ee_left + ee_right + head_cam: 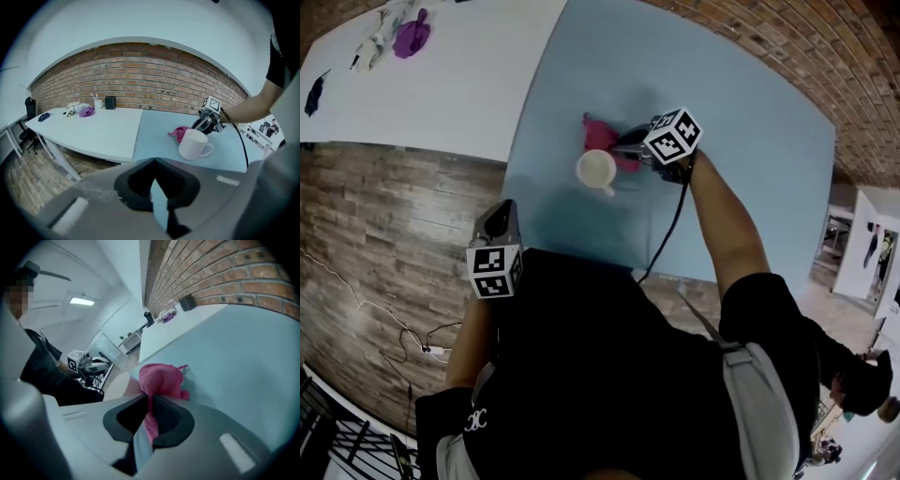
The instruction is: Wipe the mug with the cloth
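So the white ceramic mug [596, 171] is sitting upright on the light blue table [750, 169], handle pointing toward the person, with the crumpled pink cloth [602, 134] lying on the tabletop right behind it on the far side. The right gripper [623, 145] is down at the table with its jaws pinched on a fold of that cloth. The left gripper [501, 217] is hanging back off the near table edge, close to the person's body, jaws pressed together with nothing in them.
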Demonstrator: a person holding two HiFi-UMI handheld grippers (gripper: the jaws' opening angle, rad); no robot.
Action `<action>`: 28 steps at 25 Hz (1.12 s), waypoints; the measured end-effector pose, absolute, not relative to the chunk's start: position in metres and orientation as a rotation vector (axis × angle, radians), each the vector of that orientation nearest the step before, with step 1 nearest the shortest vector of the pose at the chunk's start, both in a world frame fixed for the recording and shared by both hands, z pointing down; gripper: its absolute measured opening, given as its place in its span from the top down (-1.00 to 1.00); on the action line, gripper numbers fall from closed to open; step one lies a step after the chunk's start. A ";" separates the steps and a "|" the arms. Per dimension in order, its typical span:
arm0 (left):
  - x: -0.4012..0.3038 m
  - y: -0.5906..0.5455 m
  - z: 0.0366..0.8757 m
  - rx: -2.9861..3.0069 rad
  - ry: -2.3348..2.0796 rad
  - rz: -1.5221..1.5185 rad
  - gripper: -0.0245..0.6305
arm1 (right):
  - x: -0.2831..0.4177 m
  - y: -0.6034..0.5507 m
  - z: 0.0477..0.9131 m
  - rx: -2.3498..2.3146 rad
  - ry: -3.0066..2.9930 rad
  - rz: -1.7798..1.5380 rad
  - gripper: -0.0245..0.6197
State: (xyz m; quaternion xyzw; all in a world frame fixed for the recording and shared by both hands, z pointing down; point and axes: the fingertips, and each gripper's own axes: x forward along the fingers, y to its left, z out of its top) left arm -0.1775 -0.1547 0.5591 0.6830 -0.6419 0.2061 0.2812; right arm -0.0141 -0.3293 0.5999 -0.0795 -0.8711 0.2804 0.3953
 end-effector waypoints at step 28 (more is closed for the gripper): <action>-0.101 -0.187 0.564 2.098 -1.483 0.572 0.90 | 0.050 -0.194 0.596 0.448 -2.377 0.955 0.78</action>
